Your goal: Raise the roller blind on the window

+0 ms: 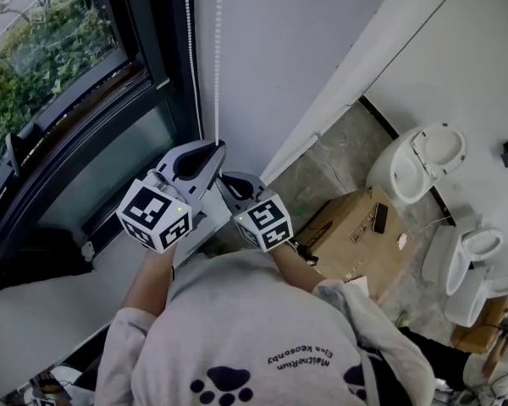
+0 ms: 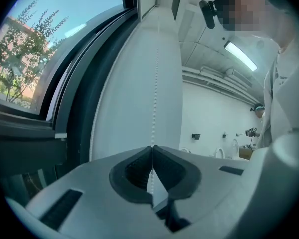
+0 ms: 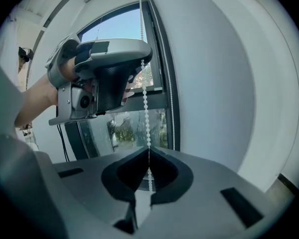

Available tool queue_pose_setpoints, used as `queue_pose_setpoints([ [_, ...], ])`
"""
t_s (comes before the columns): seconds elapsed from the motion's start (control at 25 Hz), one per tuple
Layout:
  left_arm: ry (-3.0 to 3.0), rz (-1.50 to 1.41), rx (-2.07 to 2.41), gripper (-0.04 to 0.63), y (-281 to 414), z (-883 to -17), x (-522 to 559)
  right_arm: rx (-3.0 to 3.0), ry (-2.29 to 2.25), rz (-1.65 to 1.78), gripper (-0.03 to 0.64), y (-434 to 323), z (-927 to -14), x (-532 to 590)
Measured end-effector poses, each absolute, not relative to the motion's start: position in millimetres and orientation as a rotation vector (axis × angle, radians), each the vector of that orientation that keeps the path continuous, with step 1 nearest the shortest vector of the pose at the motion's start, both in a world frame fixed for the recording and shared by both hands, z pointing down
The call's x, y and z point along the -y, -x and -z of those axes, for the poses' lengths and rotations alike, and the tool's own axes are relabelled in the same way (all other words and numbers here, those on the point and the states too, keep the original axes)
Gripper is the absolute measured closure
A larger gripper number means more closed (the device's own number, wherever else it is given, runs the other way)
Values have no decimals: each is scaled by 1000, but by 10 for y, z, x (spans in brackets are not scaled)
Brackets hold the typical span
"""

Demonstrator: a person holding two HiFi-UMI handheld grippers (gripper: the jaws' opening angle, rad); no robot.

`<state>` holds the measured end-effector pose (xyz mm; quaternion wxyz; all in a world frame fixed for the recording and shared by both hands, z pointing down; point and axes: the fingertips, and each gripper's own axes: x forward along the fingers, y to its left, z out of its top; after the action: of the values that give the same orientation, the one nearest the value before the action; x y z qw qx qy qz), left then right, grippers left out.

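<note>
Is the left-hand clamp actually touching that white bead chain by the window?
Touching. The left gripper view shows the left gripper with its jaws closed together and the bead chain pinched between their tips.

The left gripper (image 2: 152,147) is held level, directly above the right gripper (image 3: 149,149), which is tilted slightly downward. Both pairs of jaws are pressed together on the bead chain (image 1: 218,57). Both forearms are extended forward, side by side.
</note>
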<state>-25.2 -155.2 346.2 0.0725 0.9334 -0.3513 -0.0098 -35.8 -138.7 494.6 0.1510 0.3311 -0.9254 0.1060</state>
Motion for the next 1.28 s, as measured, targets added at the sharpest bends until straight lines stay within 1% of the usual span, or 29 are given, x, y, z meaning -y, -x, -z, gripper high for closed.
queue_pose_setpoints([
  [0.36, -2725, -28, 1042, 584, 251, -3976, 1541, 2566, -913, -369, 607, 308, -5426, 1317],
  [0.6, -2716, -22, 1034, 585, 236, -4055, 1526, 2580, -890, -326, 606, 319, -5460, 1259],
  [0.64, -2718, -22, 1033, 586, 237, -4054, 1525, 2593, -883, -326, 583, 327, -5424, 1247],
  [0.68, -2720, -21, 1033, 586, 238, -4053, 1524, 2607, -883, -330, 525, 325, -5373, 1240],
  [0.72, -2720, -19, 1032, 586, 240, -4053, 1523, 2619, -891, -330, 499, 313, -5304, 1239],
  [1.08, -2726, 1, 1035, 586, 251, -4047, 1522, 2767, -1061, -219, 500, 6, -4166, 1298],
  [1.28, -2729, 17, 1029, 586, 251, -4046, 1509, 2864, -1071, -88, 500, 97, -3435, 1350],
])
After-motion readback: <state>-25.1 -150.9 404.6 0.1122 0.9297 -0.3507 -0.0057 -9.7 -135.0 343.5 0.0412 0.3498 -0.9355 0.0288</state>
